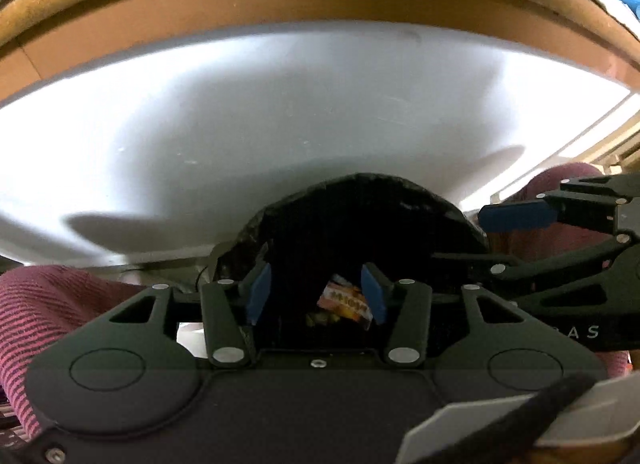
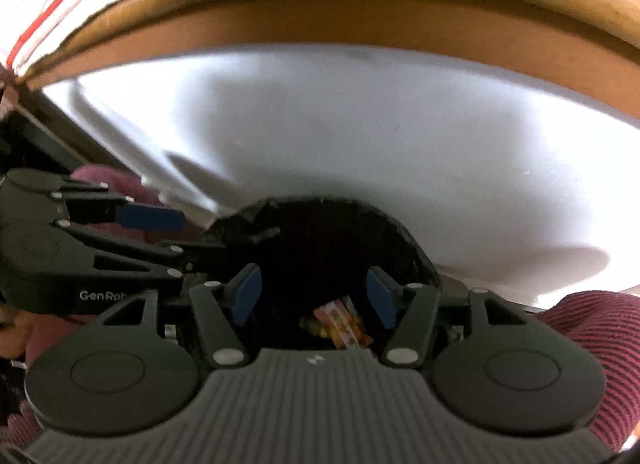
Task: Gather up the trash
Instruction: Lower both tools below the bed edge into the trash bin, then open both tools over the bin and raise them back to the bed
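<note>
White worktop with a brown cardboard edge behind; a black bag sits at the near edge, mouth up. Wrapper, orange-pink printed foil, lies inside the bag with other scraps, below both tools. Left hand-held gripper has its jaws apart, nothing clamped; right hand-held gripper is the same, and wider. Wrapper is probably light, crinkly and slippery: pinch a flat edge, not the middle. Bag film is thin and floppy, so take it at the rim.
</note>
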`<state>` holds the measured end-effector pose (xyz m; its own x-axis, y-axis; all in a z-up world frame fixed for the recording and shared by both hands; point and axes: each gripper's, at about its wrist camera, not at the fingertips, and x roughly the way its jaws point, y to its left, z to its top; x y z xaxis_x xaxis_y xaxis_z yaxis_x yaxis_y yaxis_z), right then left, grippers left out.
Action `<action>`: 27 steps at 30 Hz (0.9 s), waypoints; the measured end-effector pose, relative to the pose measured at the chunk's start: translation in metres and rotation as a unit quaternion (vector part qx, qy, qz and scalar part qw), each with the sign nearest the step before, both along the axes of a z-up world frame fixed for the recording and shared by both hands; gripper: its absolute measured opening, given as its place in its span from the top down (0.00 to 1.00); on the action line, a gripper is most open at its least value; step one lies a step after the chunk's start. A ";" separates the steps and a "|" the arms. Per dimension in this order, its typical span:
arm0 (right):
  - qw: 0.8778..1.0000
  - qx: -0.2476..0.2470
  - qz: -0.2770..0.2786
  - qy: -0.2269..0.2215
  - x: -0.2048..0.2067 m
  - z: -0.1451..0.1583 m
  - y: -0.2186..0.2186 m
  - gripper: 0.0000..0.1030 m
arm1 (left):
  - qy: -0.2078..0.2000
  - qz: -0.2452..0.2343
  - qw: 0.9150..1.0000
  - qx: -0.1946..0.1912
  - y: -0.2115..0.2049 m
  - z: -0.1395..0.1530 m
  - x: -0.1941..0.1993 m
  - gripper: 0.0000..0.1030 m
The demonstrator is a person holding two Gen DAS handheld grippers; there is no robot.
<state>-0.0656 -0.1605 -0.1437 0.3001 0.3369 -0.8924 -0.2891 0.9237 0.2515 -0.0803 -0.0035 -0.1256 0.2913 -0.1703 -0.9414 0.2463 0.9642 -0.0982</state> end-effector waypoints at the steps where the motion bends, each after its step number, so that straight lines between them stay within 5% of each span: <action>1: 1.000 -0.003 0.005 0.003 -0.001 0.000 0.001 0.29 | 0.003 -0.002 1.000 0.001 0.000 -0.001 -0.001 0.52; 13: 0.999 -0.009 0.016 0.031 -0.008 -0.012 0.004 0.27 | 0.037 -0.001 0.999 0.015 -0.002 -0.017 -0.006 0.50; 27: 1.000 -0.012 0.018 0.006 -0.011 0.001 0.004 0.25 | 0.013 0.014 1.000 0.008 -0.002 0.002 -0.008 0.51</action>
<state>-0.0765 -0.1561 -0.1428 0.2763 0.3257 -0.9042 -0.3200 0.9183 0.2330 -0.0878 -0.0052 -0.1235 0.2714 -0.1479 -0.9510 0.2158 0.9723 -0.0896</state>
